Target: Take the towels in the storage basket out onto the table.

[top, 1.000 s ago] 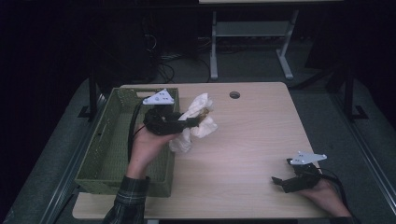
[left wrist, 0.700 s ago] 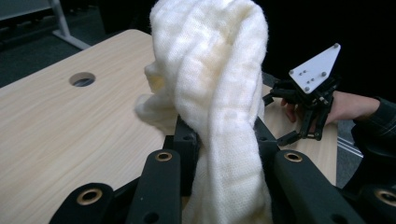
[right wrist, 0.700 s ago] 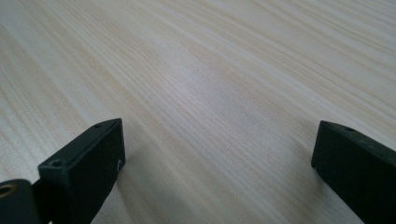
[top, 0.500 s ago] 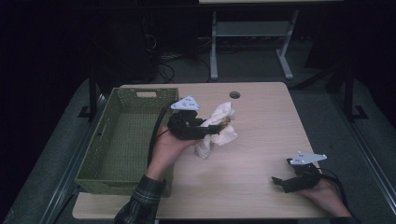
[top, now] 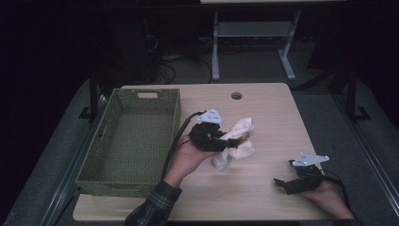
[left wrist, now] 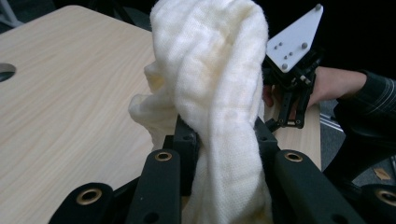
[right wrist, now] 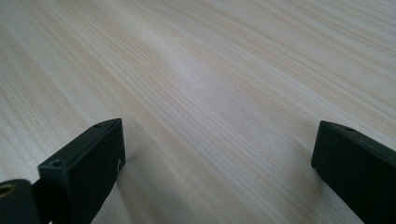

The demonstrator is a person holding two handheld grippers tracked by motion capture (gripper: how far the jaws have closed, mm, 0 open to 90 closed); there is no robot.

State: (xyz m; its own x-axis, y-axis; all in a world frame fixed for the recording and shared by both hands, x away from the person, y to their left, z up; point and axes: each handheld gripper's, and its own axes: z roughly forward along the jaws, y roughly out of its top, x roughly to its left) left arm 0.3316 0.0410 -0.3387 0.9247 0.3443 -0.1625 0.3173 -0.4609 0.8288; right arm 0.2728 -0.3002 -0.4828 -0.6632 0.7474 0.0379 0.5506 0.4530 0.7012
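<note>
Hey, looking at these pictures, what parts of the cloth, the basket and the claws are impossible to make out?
- Cloth: in the left gripper view its lower end runs off the bottom edge, and the left claw covers the pinched part.
- Cloth's far side: in the high view the left claw and hand hide where it meets the table.
- Basket: dim light blurs its floor in the high view.
- Right claw: its body is cut off by the bottom edge.

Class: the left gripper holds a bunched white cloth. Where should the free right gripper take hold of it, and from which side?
Grip the loose fold of the white cloth that hangs free beyond the left gripper, coming in from the right gripper side. That side is unobstructed, and the jaws stand open.
</note>
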